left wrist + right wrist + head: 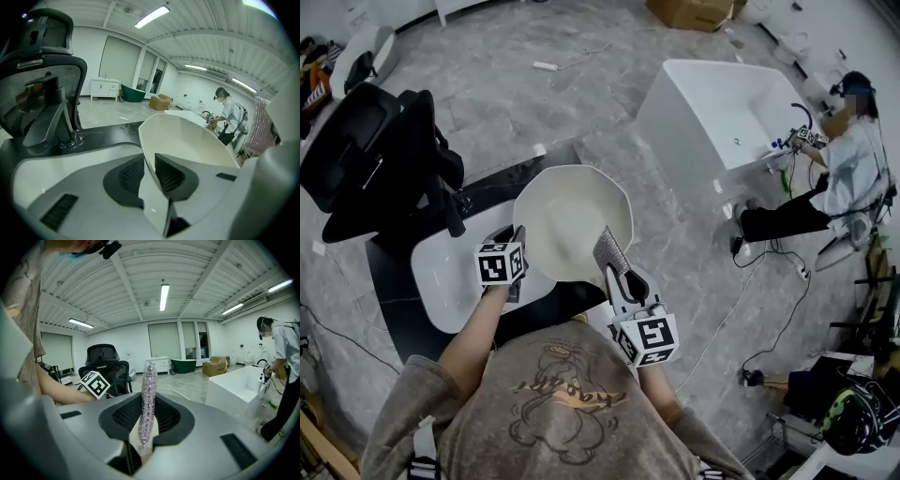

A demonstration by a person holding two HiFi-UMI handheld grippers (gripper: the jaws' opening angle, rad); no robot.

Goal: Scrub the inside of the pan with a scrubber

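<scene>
Now: pan [572,217] braced, scrubber [609,250] poised.
Left hand-held gripper [519,242] pinches the rim, right hand-held gripper [619,275] clutches the scrubber; best hold steady and press flat inside.

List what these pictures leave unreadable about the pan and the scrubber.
- Head view: whether the pan rests on the sink below; the pan itself covers that.
- Right gripper view: the scrubber shows edge-on, its faces unseen.
- Head view: any dirt inside the pan; too bright and small.

Grey marble floor [675,216]; black office chair [375,159] at left; white bathtub [722,103] at right; cardboard box [689,11] farther off; strip lights [163,296] on a ribbed white ceiling [211,277]
</scene>
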